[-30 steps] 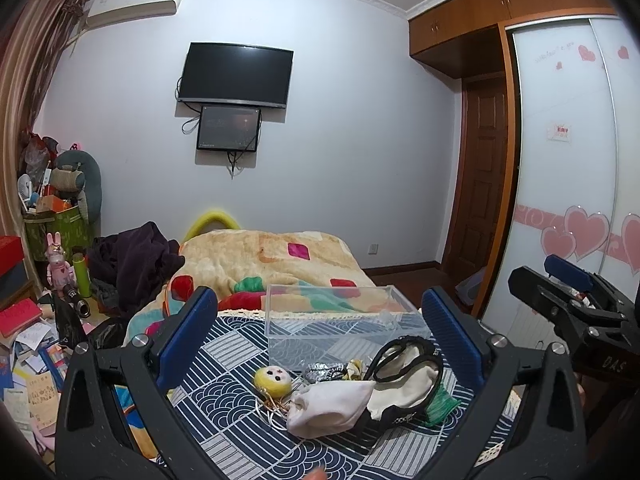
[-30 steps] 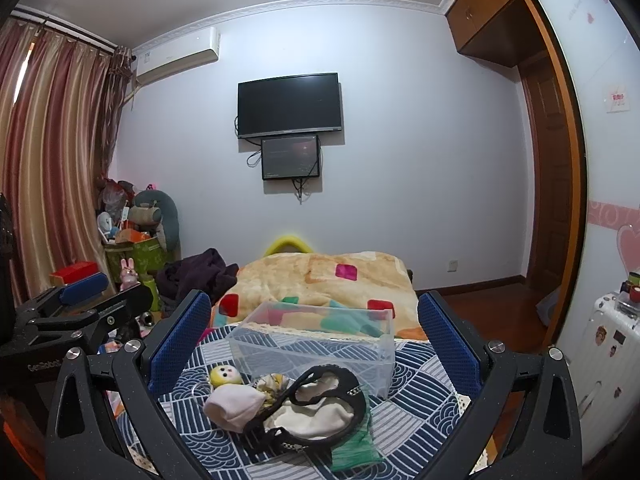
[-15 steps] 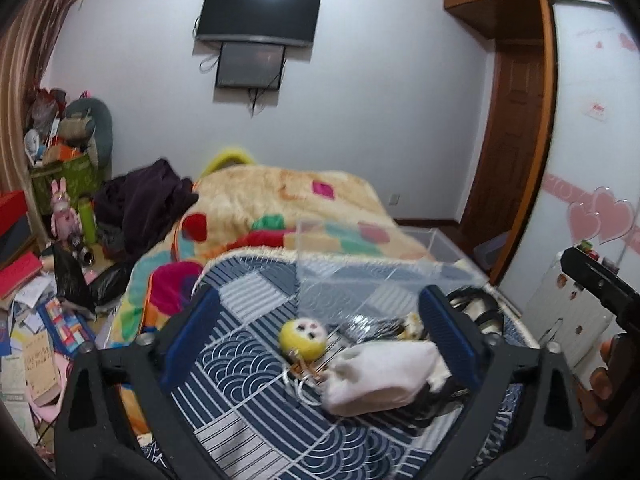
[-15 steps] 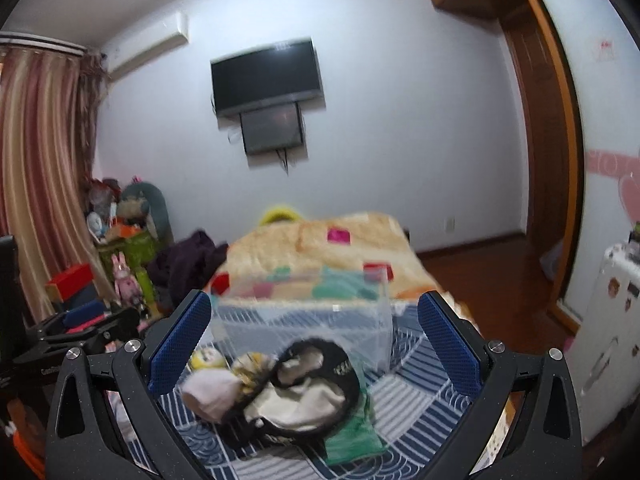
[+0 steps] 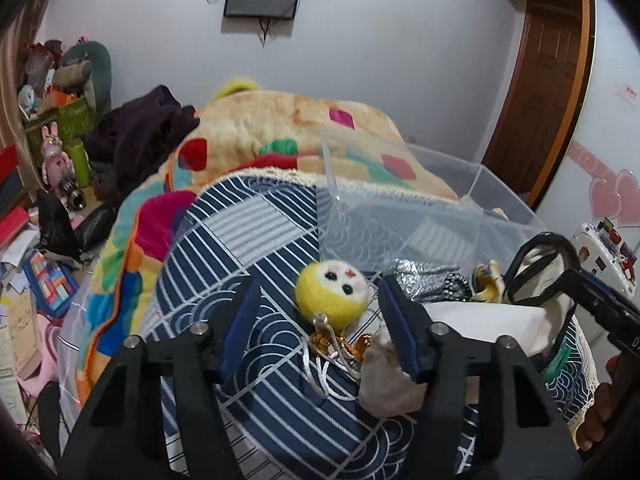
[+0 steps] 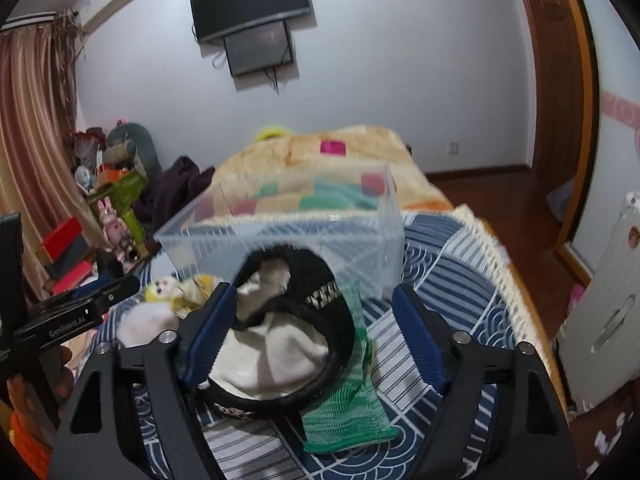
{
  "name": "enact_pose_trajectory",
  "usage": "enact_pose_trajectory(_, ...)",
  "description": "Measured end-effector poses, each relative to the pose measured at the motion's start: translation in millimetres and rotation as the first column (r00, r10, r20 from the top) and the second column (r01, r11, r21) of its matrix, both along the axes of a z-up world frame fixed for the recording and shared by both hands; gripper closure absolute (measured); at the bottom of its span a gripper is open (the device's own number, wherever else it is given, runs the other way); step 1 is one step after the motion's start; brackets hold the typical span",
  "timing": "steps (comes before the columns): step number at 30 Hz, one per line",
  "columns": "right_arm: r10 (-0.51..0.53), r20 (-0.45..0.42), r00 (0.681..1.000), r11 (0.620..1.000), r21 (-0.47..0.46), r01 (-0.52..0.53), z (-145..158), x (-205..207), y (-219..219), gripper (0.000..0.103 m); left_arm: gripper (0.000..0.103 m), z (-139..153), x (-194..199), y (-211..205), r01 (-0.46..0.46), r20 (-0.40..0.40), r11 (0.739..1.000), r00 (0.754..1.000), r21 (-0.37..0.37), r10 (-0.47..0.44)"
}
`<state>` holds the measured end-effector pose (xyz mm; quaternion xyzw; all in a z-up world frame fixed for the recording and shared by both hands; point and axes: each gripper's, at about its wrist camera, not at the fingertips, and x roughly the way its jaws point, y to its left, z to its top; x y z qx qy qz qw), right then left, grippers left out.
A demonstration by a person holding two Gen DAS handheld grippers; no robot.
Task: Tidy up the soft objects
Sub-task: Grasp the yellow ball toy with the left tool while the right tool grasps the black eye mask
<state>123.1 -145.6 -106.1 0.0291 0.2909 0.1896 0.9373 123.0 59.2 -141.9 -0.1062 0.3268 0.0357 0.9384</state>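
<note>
A bed (image 5: 256,128) carries a navy patterned cloth (image 5: 256,240), on which a clear plastic box (image 6: 288,232) stands just behind the soft things. The right gripper (image 6: 316,336) is closing its fingers around a black band (image 6: 332,320) (cream fabric inside, green mesh beside it) without touching it. The left gripper (image 5: 320,324) is closing too, its fingers either side of a yellow plush ball (image 5: 332,294), apart from it.

One clear box (image 5: 420,208), centre right of frame. One yellow ball toy (image 5: 331,294), centre. One white pouch (image 5: 472,344), lower right. One black-rimmed cap (image 6: 292,320), centre. One green mesh cloth (image 6: 352,392), lower centre. Two wall screens (image 6: 252,16), top centre. One pink rabbit figure (image 5: 54,158), left edge.
</note>
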Motion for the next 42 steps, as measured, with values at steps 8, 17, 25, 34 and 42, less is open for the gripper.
enact_pose_trajectory(8, 0.02, -0.089, 0.996, 0.999, 0.038, -0.017, -13.2, 10.4, -4.7, 0.057, 0.05, -19.6, 22.8, 1.6, 0.02, -0.069, 0.999, 0.997, -0.05, -0.023)
enact_pose_trajectory(17, 0.016, -0.055, 0.998, 1.0, 0.025, -0.014, -8.1, 7.4, -0.2, 0.076, 0.06, -21.2, 29.7, -7.5, 0.077, -0.081, 0.995, 0.993, -0.062, -0.081)
enact_pose_trajectory(25, 0.019, 0.006, 1.0, 1.0, 0.022, -0.019, 7.4, -1.0, 2.8, 0.081, 0.063, -12.8, 20.5, -7.5, 0.044, -0.051, 0.998, 0.998, -0.044, -0.046)
enact_pose_trajectory(34, 0.006, 0.092, 0.996, 0.999, 0.048, -0.011, 32.6, -8.1, -3.5, 0.085, 0.063, 28.2, -1.0, -11.4, 0.068, 0.061, 0.997, 0.996, -0.021, -0.066)
enact_pose_trajectory(42, 0.025, 0.192, 0.981, 0.998, 0.055, -0.036, 65.1, -6.0, -2.0, 0.086, 0.063, 57.9, -2.2, -8.7, 0.082, 0.125, 0.997, 0.989, -0.004, -0.08)
